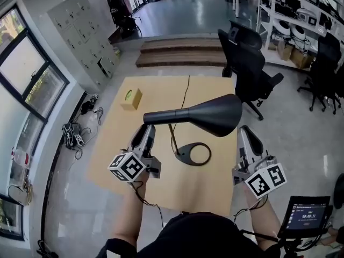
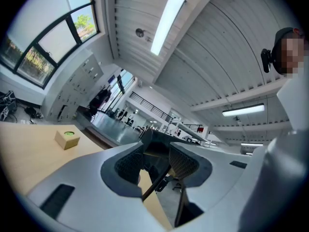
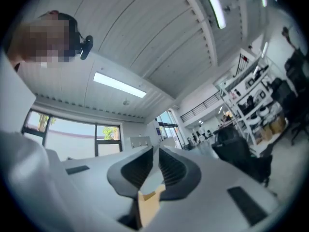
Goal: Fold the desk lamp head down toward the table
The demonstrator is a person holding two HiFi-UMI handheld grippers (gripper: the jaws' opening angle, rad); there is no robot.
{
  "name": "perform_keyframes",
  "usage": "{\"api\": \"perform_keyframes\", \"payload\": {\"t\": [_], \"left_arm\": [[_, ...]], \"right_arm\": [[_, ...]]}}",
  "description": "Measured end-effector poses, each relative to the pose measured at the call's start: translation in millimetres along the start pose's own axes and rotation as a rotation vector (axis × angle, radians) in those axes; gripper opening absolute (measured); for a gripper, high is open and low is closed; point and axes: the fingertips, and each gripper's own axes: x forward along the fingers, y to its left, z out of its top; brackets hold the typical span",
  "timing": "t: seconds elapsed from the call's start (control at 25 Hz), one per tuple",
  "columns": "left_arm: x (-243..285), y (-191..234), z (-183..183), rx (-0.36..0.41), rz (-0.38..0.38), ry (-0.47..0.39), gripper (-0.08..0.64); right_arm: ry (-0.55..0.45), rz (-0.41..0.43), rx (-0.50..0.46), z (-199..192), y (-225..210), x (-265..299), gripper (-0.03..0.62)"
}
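Note:
The black desk lamp stands on the wooden table (image 1: 156,93). Its cone head (image 1: 212,114) lies about level above the ring base (image 1: 185,156), on a thin stem (image 1: 173,138). My left gripper (image 1: 148,128) is shut on the narrow rear end of the head. In the left gripper view that dark end (image 2: 154,138) sits between the pads of the left gripper (image 2: 157,146), with the stem (image 2: 157,182) below. My right gripper (image 1: 244,130) hovers just right of the wide end of the cone, apart from it. The right gripper (image 3: 155,151) is shut, with nothing between its jaws.
A small cardboard box (image 1: 131,99) with a green top sits at the table's far left; it also shows in the left gripper view (image 2: 67,138). The lamp's cable (image 1: 185,90) runs off the far edge. A black office chair (image 1: 247,63) stands beyond the right corner. A screen (image 1: 303,216) is at bottom right.

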Motion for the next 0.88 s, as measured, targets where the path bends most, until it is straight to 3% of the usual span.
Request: {"api": "perform_keyframes", "payload": {"t": [0.16, 0.24, 0.4, 0.52, 0.68, 0.88], "left_arm": [[-3, -3, -3, -0.067, -0.009, -0.052, 0.172], [0, -2, -7, -0.128, -0.031, -0.082, 0.172], [8, 0, -16, -0.337, -0.115, -0.105, 0.172], [6, -5, -21, -0.477, -0.192, -0.125, 0.172], [6, 0, -16, -0.465, -0.207, -0.149, 0.172], [11, -1, -11, -0.532, -0.230, -0.139, 0.172]], "right_arm": [[-0.020, -0.048, -0.206, 44, -10, -1, 0.020], [0.010, -0.035, -0.296, 54, -11, 10, 0.058], [0.110, 0.005, -0.432, 52, -1, 32, 0.072], [0.215, 0.030, -0.482, 34, 7, 42, 0.072], [0.283, 0.008, -0.484, 15, 1, 47, 0.072], [0.276, -0.014, -0.542, 13, 3, 47, 0.072]]}}
